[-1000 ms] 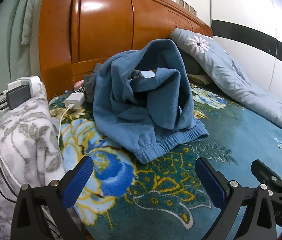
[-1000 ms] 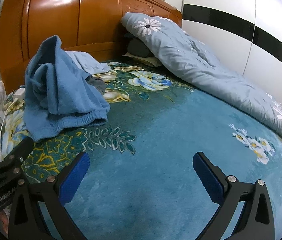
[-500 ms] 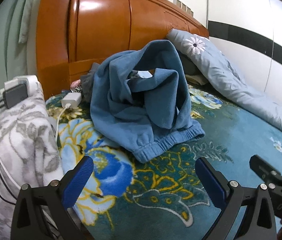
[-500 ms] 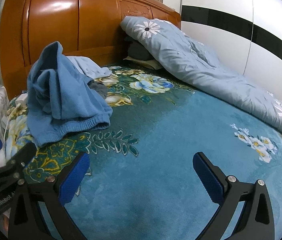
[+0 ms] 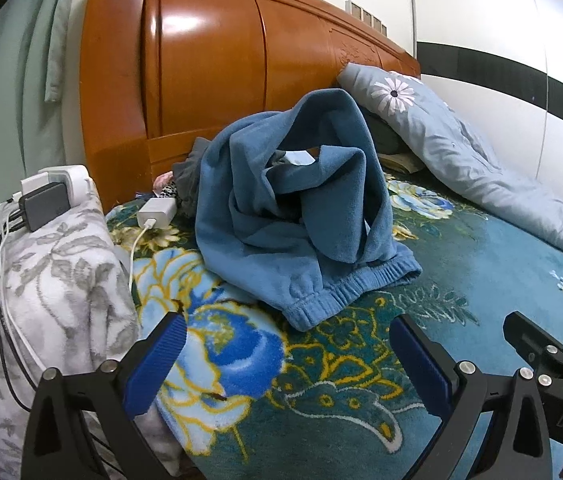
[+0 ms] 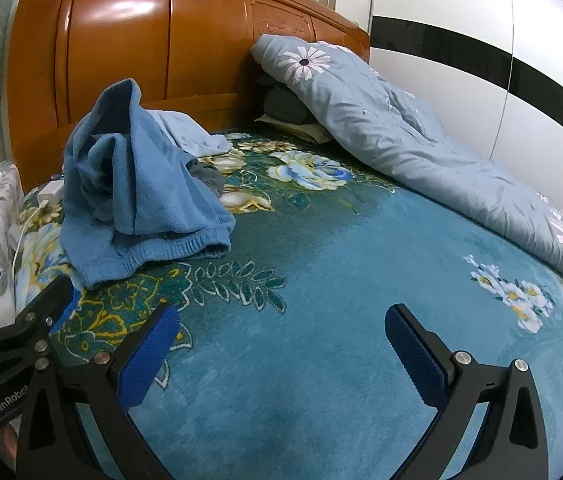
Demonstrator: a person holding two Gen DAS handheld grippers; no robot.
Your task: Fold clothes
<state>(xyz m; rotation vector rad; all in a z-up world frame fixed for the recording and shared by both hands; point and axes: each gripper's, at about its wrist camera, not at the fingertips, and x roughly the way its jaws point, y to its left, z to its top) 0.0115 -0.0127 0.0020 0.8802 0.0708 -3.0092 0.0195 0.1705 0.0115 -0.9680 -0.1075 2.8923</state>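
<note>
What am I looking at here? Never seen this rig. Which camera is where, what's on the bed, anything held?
No robot arm: a person carries a two-finger gripper in each hand, each with a fisheye camera looking forward along its fingers. One picture is from the left gripper, the other from the right gripper; each also catches the other at its edge. Both are open, blue-padded, and hold nothing.

They hang over a bed with a teal floral blanket and a wooden headboard. The item to fold is a crumpled blue fleece garment, heaped up, its ribbed hem toward the cameras. Beside it: a white charger, a grey floral pillow, and a light blue quilt.
</note>
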